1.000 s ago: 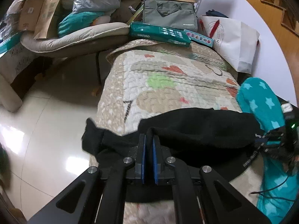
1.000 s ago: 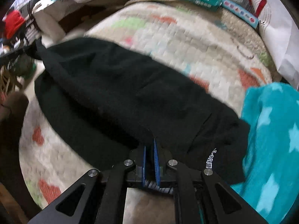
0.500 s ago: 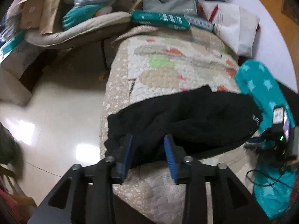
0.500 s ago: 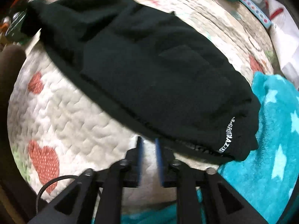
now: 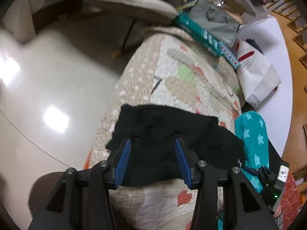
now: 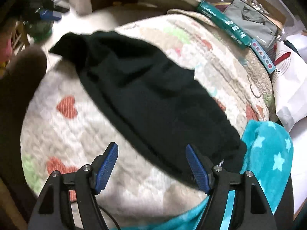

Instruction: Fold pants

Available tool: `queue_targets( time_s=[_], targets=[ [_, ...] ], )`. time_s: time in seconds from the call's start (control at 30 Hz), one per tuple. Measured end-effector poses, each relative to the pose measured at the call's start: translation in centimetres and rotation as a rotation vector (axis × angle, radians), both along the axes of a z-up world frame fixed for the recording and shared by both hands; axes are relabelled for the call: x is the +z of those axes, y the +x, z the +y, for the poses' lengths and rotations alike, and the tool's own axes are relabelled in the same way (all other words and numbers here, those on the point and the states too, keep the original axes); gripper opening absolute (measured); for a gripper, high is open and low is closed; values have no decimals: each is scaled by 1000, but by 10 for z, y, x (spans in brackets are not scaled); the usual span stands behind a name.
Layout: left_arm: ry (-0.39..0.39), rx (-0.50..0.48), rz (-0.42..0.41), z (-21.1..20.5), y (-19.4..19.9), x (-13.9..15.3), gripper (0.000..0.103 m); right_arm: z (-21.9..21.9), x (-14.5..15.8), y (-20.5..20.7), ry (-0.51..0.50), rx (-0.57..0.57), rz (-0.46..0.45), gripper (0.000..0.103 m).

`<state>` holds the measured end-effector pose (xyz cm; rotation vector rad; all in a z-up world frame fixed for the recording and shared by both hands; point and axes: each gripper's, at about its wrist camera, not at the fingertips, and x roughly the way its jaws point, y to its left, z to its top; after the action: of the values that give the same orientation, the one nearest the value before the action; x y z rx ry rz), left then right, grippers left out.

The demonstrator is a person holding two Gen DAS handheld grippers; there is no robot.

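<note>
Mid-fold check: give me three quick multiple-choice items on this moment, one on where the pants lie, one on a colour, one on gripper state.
1. The black pants lie on:
A. the floor
B. the quilted cover
C. the white bag

2. The starred blanket beside the pants is:
A. red
B. grey
C. teal

3. The left gripper and right gripper are:
A. both open, holding nothing
B. both shut on cloth
C. only the left open

Answers: 1 B, heart-patterned quilting shows all around the pants. 2 C, teal with pale stars. 3 A, each pair of blue pads stands wide apart, gripping nothing.
</note>
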<state>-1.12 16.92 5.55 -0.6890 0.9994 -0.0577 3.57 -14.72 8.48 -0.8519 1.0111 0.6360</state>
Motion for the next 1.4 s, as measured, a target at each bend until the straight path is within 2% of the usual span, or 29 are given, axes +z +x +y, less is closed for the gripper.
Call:
queue_targets(
  time_s=[0.07,0.2,0.23,0.27,0.3,0.33,0.53,0.6,0.67,0.77,0.83,0.9,0.93,1.0,1.07,1.1,1.13,1.2,1.3,1.4],
  targets=[
    [32,-21,32,-8,14,-8,47,0,-2,4,6,-11,0,78],
    [189,-58,128,-27,44,-26,47,0,-12,8,26,-36,37,77],
    [208,-72,152,-30,48,-31,46,-1,-14,8,26,-39,42,77],
    [228,-109,193,-37,54,-39,40,-3,-15,6,26,-40,46,76],
    [244,-143,211,-41,56,-43,10,-6,-15,7,28,-46,47,76],
    [266,-168,216,-45,56,-46,2,-10,-15,7,33,-53,46,76],
    [401,-201,129,-51,61,-17,1,-32,-7,28,105,-154,57,67],
    [458,-184,126,-44,70,-10,1,-40,-6,37,133,-197,66,65],
    [481,-155,127,-32,79,-5,1,-44,-6,41,149,-219,71,63],
    [520,-110,142,-16,91,-6,2,-47,-7,44,153,-237,67,62],
    [557,-92,183,-8,100,-16,1,-49,-9,47,155,-249,69,62],
    [680,-69,246,-7,107,-31,1,-56,-9,54,168,-285,72,62],
    [701,-76,277,-3,110,-41,2,-60,-9,58,177,-305,75,62],
    [596,-74,300,7,107,-49,7,-69,-7,66,198,-345,75,62],
    [489,-36,273,15,98,-46,19,-81,-1,75,221,-387,66,62],
    [477,-15,259,16,93,-41,25,-89,4,82,240,-420,59,62],
    [475,-2,237,15,89,-35,26,-96,8,88,259,-451,57,62],
    [448,11,173,8,80,-19,31,-120,19,108,328,-554,64,62],
    [312,42,36,-11,64,5,47,-151,27,133,420,-684,84,63],
    [187,44,-55,-32,48,15,51,-174,18,156,461,-785,162,63]
  ],
)
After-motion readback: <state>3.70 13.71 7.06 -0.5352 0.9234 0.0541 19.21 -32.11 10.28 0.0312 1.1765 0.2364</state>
